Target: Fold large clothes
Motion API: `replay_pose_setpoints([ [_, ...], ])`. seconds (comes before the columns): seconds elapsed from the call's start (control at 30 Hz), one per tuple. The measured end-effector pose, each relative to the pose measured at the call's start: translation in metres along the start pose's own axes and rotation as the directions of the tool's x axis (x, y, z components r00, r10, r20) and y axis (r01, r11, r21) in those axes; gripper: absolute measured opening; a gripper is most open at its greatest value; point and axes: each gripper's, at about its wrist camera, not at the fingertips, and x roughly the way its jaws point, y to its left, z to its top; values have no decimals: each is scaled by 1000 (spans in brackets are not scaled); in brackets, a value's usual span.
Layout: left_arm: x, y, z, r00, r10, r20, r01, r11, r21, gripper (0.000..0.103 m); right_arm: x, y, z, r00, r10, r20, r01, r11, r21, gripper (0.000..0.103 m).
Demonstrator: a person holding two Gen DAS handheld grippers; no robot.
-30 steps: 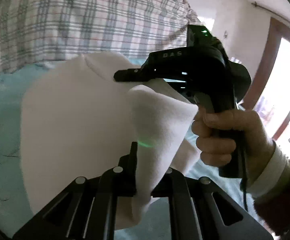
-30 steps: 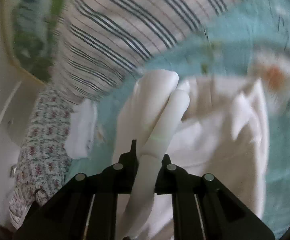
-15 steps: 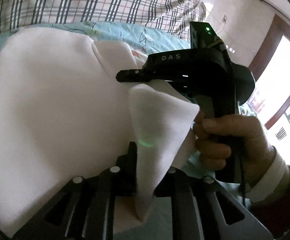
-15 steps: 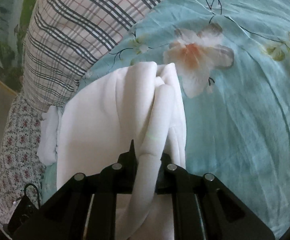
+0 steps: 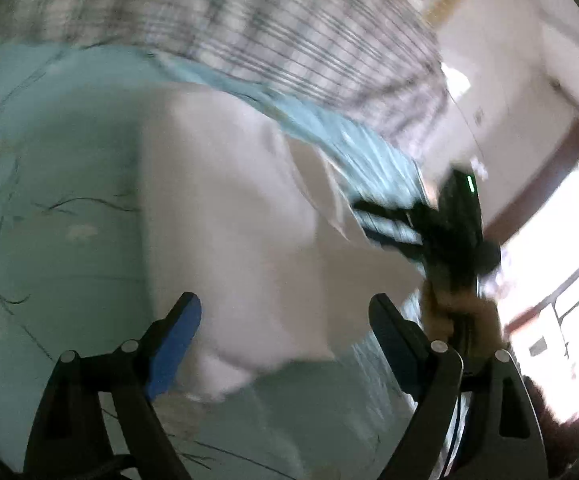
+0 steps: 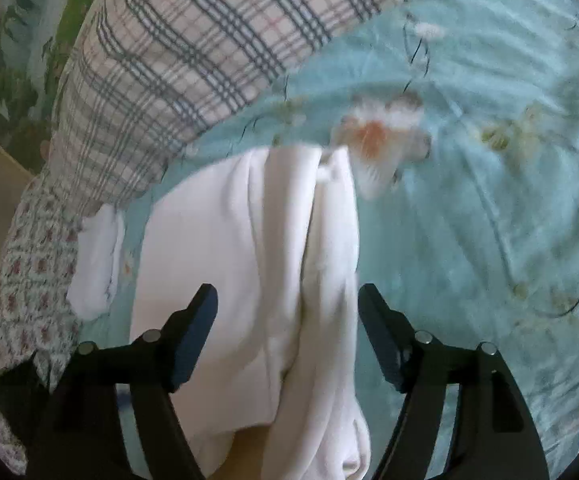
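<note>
A large white fleece garment (image 5: 233, 216) lies folded on the teal floral bedspread (image 5: 57, 208). My left gripper (image 5: 285, 312) is open just above its near edge, holding nothing. In the right wrist view the same garment (image 6: 249, 264) lies in long folds between the open fingers of my right gripper (image 6: 287, 300), which is empty. The right gripper also shows in the blurred left wrist view (image 5: 393, 220) at the garment's right edge, held by a hand (image 5: 461, 312).
A plaid pillow (image 6: 193, 56) lies at the head of the bed beyond the garment. A small white cloth (image 6: 97, 256) and a floral fabric (image 6: 25, 272) lie to the left. The bedspread (image 6: 489, 200) stretches to the right. A bright window (image 5: 557, 264) stands at right.
Both grippers were shut on the white garment and have opened, letting it drop flat on the bed. The left view has swung and blurred.
</note>
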Motion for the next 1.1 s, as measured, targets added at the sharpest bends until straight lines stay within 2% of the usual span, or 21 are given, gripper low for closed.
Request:
replay_pose_setpoints([
  [0.07, 5, 22, 11, 999, 42, -13, -43, 997, -67, 87, 6, 0, -2, 1000, -11, -21, 11, 1000, -9, 74],
  [0.2, 24, 48, 26, 999, 20, -43, -25, 991, -131, 87, 13, -3, -1, 999, -5, -38, 6, 1000, 5, 74],
  [0.3, 56, 66, 35, 991, 15, -129, -36, 986, -163, 87, 20, -5, 1, 998, -8, -66, 9, 1000, 10, 74],
  [0.37, 70, 77, 35, 989, -35, -146, 4, 979, -204, 92, 26, -5, 0, 996, -2, -86, 3, 1000, 9, 74],
  [0.43, 77, 81, 39, 989, -60, -134, 31, 977, -212, 93, 36, -5, 0, 993, 16, -117, -16, 1000, 3, 74],
  [0.6, 99, 77, 51, 988, -31, -149, 6, 987, -162, 89, 51, -4, 4, 990, 48, -134, -47, 999, 11, 74],
  [0.67, 106, 74, 55, 985, -42, -165, 18, 989, -144, 67, 55, -3, 5, 990, 38, -138, -37, 999, 8, 69],
  [0.73, 111, 75, 56, 983, -61, -171, 32, 986, -165, 61, 59, -3, 4, 988, 4, -155, -4, 1000, 4, 40],
  [0.83, 106, 71, 54, 988, -59, -144, 37, 989, -146, 50, 57, -5, 2, 987, 33, -155, -29, 999, 28, 27],
  [0.87, 100, 71, 52, 989, -60, -134, 41, 989, -141, 46, 54, -4, 1, 988, 50, -149, -45, 998, 37, 25],
  [0.97, 87, 63, 50, 990, -63, -126, 46, 990, -134, 42, 41, 10, -4, 989, 84, -125, -81, 996, 29, 21],
  [1.1, 36, 59, 37, 994, -45, -101, 34, 993, -110, 42, 31, 43, -21, 982, 136, -129, -138, 990, -7, 20],
])
